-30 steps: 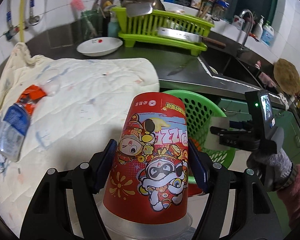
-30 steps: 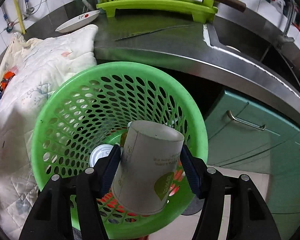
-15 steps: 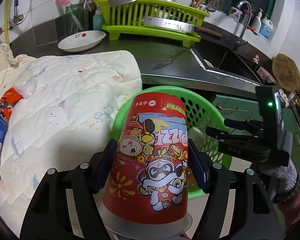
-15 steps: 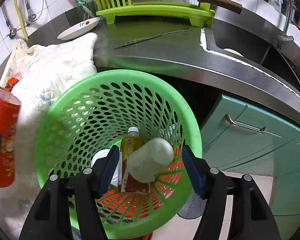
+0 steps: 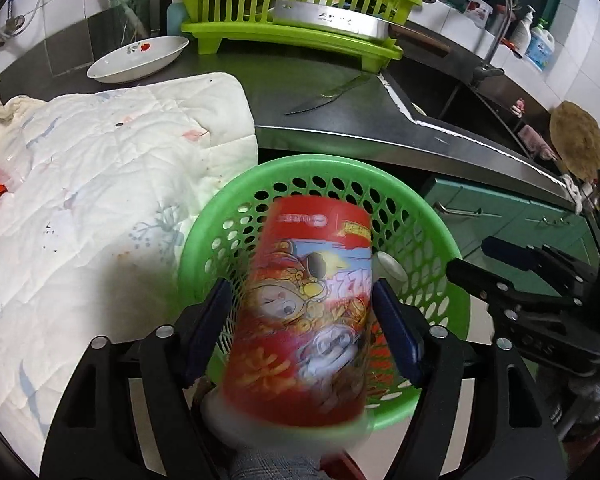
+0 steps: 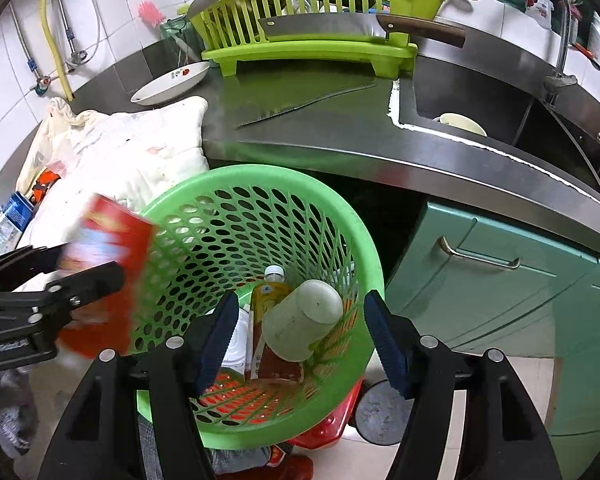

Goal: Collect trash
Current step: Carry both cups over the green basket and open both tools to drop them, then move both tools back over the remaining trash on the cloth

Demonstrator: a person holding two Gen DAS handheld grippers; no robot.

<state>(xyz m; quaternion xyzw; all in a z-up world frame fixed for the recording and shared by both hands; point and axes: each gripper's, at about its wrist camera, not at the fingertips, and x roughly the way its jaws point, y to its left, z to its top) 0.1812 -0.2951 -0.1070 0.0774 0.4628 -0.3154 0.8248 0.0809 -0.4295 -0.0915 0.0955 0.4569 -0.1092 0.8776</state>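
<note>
- Red and blurred, the cup (image 5: 308, 292) sits bottom-up between the fingers of the left gripper (image 5: 306, 320), above the near side of the basket (image 5: 236, 200); a small gap shows between the cup and the left pad, so I cannot tell if the grip is firm or loose.
- In the right view the same cup (image 6: 108, 276) is at the left rim of the basket (image 6: 364, 232), tilted, with the left gripper (image 6: 80, 280) beside it.
- The right gripper (image 6: 300, 336) is spread wide and holds nothing; it hangs over the basket.
- Inside the basket lie a pale cup (image 6: 300, 324) on its side, a bottle (image 6: 268, 292) with yellow liquid touching it, and a white lid (image 6: 240, 340).
- The basket stands on the floor, just in front of the steel counter (image 6: 340, 128) and beside the green cabinet (image 6: 500, 280).
- A white quilt (image 5: 100, 184) covers the left part of the counter, and its corner is near the basket rim.
- On the counter lie a knife (image 5: 328, 94) and a plate (image 5: 140, 58); behind them stands a green rack (image 5: 292, 20) with a cleaver (image 6: 340, 26).
- The sink (image 6: 480, 108) is at the right, with a bowl (image 6: 460, 122) in it.
</note>
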